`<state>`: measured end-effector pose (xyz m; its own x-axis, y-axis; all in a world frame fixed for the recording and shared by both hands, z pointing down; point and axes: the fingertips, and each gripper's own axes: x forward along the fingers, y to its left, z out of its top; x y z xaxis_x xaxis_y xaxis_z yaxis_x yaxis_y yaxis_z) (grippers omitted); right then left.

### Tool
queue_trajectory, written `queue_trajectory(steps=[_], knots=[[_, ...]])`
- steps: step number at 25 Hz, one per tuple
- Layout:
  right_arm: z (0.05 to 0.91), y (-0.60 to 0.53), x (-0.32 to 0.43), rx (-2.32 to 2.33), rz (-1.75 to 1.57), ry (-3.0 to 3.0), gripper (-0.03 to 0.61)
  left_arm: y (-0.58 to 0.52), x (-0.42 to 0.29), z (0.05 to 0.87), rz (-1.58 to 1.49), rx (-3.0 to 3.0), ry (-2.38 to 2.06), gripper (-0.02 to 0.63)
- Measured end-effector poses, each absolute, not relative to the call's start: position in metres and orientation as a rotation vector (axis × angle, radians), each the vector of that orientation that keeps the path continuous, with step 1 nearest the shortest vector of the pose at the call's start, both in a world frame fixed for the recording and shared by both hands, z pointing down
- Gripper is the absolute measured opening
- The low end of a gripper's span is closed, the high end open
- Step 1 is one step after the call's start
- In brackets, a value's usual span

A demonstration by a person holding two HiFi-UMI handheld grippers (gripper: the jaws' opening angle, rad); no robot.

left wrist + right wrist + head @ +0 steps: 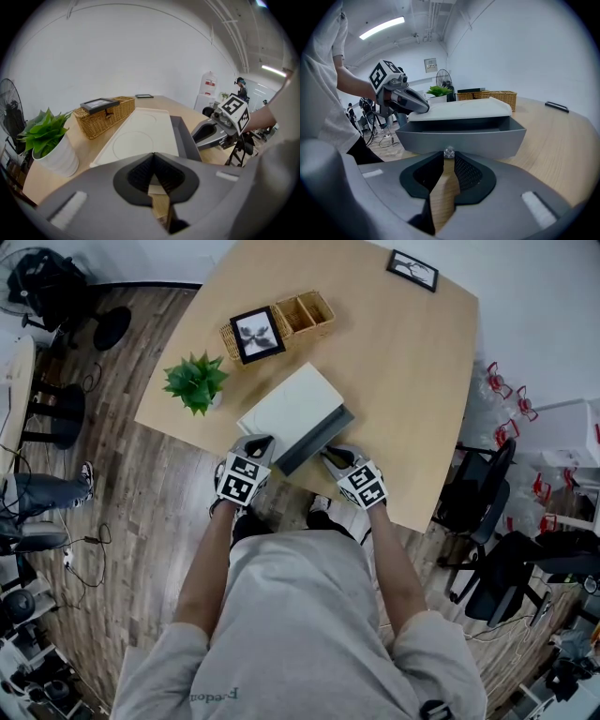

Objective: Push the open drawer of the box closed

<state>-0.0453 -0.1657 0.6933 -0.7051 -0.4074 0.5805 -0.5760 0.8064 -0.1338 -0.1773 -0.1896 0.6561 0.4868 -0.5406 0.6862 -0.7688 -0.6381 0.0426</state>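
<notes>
- The right gripper [449,158] is holding its fingers nearly together, and they appear to be pinching the small clear round knob [449,151] sitting right at their tips.
- The knob is projecting from the front panel of the grey plastic drawer [459,138]. The drawer is lying directly beyond the right fingers, pulled well out of the flat white rectangular box [289,407], with its dark hollow showing above the panel.
- The left gripper [152,157] is holding its fingers together on nothing. The box top is stretching away beyond them, and the drawer's side wall is lying just to their right. Whether the tips are touching the box cannot be told.
- The box is resting on the pale wooden table [403,381]. A green potted plant [195,381] and a wicker basket [305,313] carrying a black-framed picture [255,334] are standing farther beyond the left fingers, apart from the box.
- Progress, as a judgement: both grippers are sitting at the drawer's front edge, so the approach is looking complete. The drawer is gaping open, so the whole inward push is remaining.
</notes>
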Motion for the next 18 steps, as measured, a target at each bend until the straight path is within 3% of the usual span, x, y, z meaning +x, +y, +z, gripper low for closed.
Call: queue_trajectory(steps=[18], knots=[[0.694,-0.186,-0.065,0.688,0.419,-2.458,0.072,-0.189,-0.174,0.651,0.900,2.366,-1.103,0.052]])
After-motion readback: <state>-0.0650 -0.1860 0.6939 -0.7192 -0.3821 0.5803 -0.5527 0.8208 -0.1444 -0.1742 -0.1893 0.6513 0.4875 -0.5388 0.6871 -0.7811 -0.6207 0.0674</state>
